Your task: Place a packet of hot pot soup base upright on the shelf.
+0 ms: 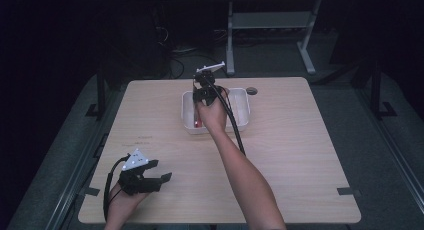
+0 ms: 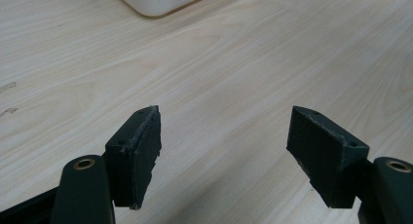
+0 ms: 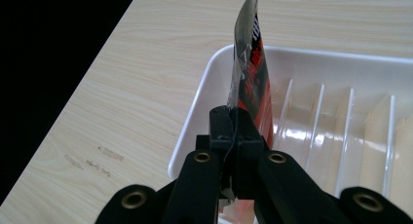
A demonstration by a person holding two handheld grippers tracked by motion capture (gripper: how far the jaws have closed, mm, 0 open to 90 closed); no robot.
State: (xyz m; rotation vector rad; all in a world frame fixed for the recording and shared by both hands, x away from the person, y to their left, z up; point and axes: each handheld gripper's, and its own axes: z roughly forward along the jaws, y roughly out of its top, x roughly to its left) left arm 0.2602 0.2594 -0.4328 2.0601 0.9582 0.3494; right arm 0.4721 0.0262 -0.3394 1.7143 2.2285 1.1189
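We hold the right gripper over the white divided tray, which sits toward the far middle of the counter. Its jaws are pressed together on the lower edge of a flat red-and-black foil packet, which stands upright on edge above the tray's left end, beside the first of the thin clear dividers. From the high view the right gripper sits over the tray, and a trace of red shows at the tray's near left; we cannot tell from there what it belongs to. The left gripper rests low at the near left of the counter, well apart from the tray; in its own view the jaws of the left gripper are spread wide with nothing between them, and a corner of the tray lies ahead.

We judge the packet to be light, thin and pliable, with a glossy film that is likely slippery and that creases easily. It holds its upright shape here, so it has some stiffness along its length. The sealed edge is the soundest place to take hold: a pinch there grips doubled film, not the contents, and lets the packet hang straight for sliding between two dividers. A pinch across the middle risks buckling it.
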